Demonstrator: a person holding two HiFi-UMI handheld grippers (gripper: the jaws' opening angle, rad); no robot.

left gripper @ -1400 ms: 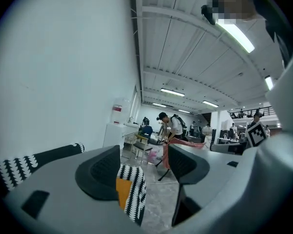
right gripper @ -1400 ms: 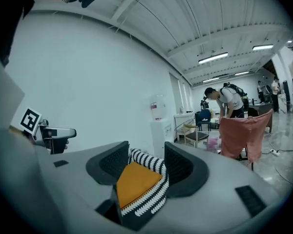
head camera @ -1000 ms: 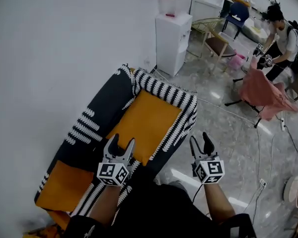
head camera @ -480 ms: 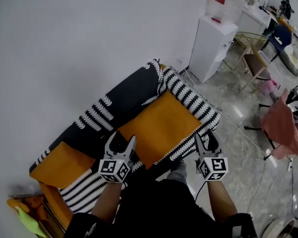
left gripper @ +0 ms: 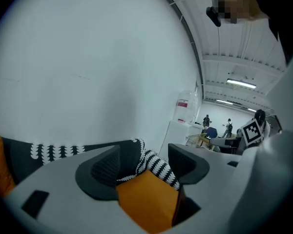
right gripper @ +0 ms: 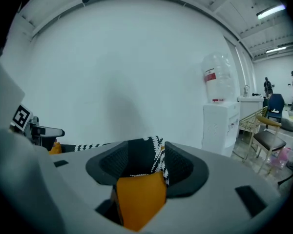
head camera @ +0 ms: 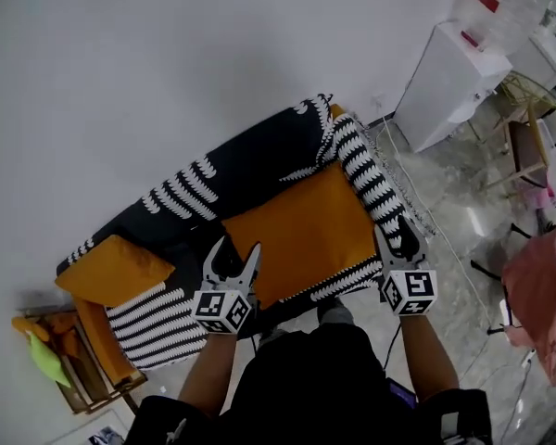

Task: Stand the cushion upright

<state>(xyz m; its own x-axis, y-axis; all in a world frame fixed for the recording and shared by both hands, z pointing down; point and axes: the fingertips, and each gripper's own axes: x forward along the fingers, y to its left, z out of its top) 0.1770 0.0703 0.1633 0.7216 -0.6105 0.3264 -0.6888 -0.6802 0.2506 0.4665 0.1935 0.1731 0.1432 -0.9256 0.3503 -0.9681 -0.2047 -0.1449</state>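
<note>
An orange cushion (head camera: 114,268) lies flat on the left end of a black-and-white patterned sofa (head camera: 250,170) with an orange seat (head camera: 301,235). My left gripper (head camera: 233,254) hovers open over the seat's front left part, to the right of the cushion and apart from it. My right gripper (head camera: 396,239) stands open at the sofa's striped right arm. In the left gripper view the jaws (left gripper: 141,167) hold nothing; the orange seat shows through the gap. The right gripper (right gripper: 140,167) is likewise empty, and the cushion (right gripper: 55,148) shows small at far left.
A white wall runs behind the sofa. A white water dispenser (head camera: 449,72) stands to its right, with a chair (head camera: 524,146) and a pink cloth on a stand (head camera: 537,295) beyond. A wooden crate (head camera: 69,378) with green and orange items sits by the sofa's left end.
Both grippers have moved left along the sofa front and the view has swung with them. The orange cushion and the crate at the left end have come into sight. The jaws stay as open as before.
</note>
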